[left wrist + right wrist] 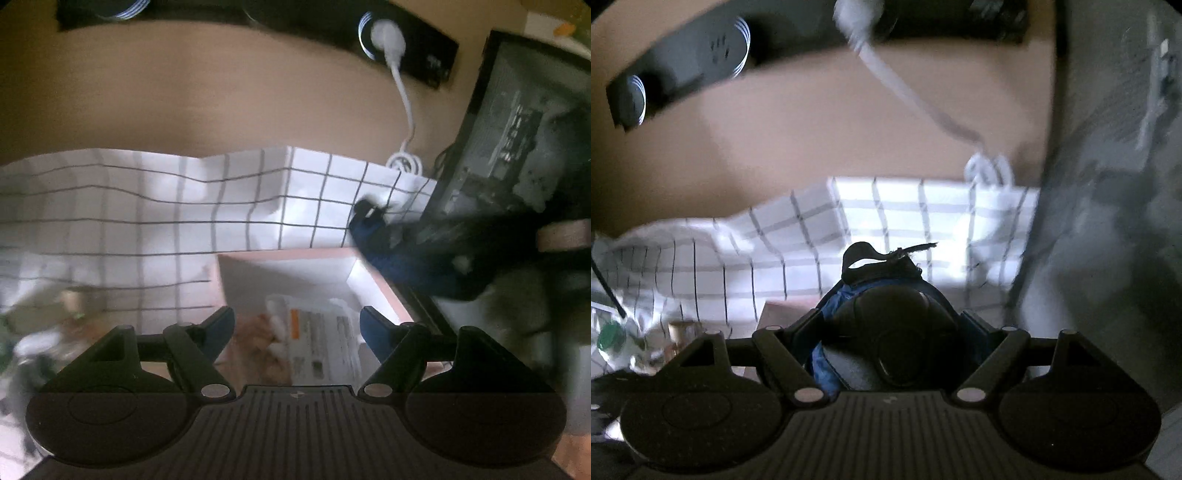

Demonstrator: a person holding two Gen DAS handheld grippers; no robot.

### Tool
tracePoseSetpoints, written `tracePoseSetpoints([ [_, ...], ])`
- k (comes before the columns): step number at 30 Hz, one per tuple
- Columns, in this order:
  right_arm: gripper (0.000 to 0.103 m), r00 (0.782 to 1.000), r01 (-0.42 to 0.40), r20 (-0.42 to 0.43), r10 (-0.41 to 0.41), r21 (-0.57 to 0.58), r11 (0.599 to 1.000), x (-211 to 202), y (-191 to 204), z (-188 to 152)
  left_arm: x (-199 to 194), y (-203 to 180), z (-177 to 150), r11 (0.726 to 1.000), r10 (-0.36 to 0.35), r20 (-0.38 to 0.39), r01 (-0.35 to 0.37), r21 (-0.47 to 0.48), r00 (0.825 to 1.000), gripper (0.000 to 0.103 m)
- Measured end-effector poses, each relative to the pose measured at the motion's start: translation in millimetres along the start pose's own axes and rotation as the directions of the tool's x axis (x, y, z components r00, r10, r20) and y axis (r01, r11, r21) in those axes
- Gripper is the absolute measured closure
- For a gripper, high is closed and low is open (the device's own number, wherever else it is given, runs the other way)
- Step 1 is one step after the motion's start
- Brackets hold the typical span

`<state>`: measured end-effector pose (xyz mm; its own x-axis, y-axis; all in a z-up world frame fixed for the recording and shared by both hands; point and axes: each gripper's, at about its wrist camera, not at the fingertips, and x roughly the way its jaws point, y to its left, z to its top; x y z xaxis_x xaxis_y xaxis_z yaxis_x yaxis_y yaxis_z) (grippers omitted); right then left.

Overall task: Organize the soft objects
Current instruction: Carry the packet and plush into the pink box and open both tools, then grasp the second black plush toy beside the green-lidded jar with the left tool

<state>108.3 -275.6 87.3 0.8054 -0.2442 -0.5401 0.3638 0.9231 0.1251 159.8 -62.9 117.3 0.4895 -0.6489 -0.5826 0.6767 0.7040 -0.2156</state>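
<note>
Though its print blurs past reading, an orange-marked label point(325, 339) between the spread left hand-held gripper point(297, 325)

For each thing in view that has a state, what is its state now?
Pink cardboard box: open, a labelled packet lying inside.
White plug: plugged into the black socket strip.
Left gripper: open, empty.
Right gripper: closed on a blue-and-black padded object.

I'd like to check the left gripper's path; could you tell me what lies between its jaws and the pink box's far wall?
In the left wrist view, a printed packet lies inside the pink box, just ahead of the left gripper.
</note>
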Motion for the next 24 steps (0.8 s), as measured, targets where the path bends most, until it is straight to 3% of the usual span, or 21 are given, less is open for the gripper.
tracePoseSetpoints([
  [7, 0.023, 0.995, 0.026, -0.089, -0.034, -0.093, 0.995, 51.8, 33.6, -35.4, -67.3, 44.5, -14.8, 0.994, 0.077, 0.084, -0.070, -0.085, 0.993, 0.023],
  [12, 0.022, 0.978, 0.031, -0.204, -0.049, -0.091, 0.995, 91.1, 46.1, -51.8, -99.6, 81.1, -33.6, 0.981, 0.146, 0.094, -0.132, -0.143, 0.985, 0.023],
  [16, 0.022, 0.980, 0.049, -0.186, -0.073, -0.133, 0.990, 90.4, 55.3, -57.6, -115.1, 110.6, -52.8, 0.967, 0.189, 0.077, -0.172, -0.186, 0.979, 0.023],
  [24, 0.022, 0.990, 0.021, -0.138, -0.033, -0.092, 0.996, 59.9, 47.8, -53.5, -131.2, 166.6, -92.3, 0.927, 0.262, 0.017, -0.247, -0.282, 0.965, 0.023],
])
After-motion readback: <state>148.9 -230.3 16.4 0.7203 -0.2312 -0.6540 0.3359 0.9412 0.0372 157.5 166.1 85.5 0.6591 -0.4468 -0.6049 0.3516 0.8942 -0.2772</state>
